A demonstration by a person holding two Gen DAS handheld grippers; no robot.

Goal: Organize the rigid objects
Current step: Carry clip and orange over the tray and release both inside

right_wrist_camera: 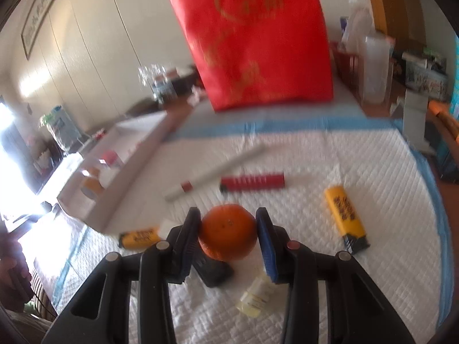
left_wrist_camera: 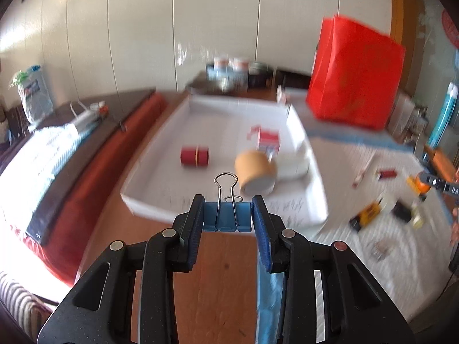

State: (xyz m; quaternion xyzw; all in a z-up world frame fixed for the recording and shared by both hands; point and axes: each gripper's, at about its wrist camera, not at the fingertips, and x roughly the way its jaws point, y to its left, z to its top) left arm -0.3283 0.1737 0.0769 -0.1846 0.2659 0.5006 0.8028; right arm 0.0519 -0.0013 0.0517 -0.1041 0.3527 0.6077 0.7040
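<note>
left gripper (left_wrist_camera: pixel 228 215): clamped on blue binder clip (left_wrist_camera: pixel 226 219) by its sides, wire handles up, held clear of the wood table (left_wrist_camera: pixel 226 258)
right gripper (right_wrist_camera: pixel 228 230): pads pinch the orange (right_wrist_camera: pixel 228 232) on both flanks, above the white mat (right_wrist_camera: pixel 315 258)
target: white tray (left_wrist_camera: pixel 160 140), already holds red cylinder (left_wrist_camera: pixel 194 157) and tape roll (left_wrist_camera: pixel 255 175)
step: carry both over to the tray
how: keep squeeze steady, clear the near rim, lower into a bare patch before opening; orange may roll, so set it against a wall

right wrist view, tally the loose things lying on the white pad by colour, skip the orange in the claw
yellow: 2, one, another
red: 1
white: 1 stick
black: 1
pale bottle: 1
total: 6
</note>
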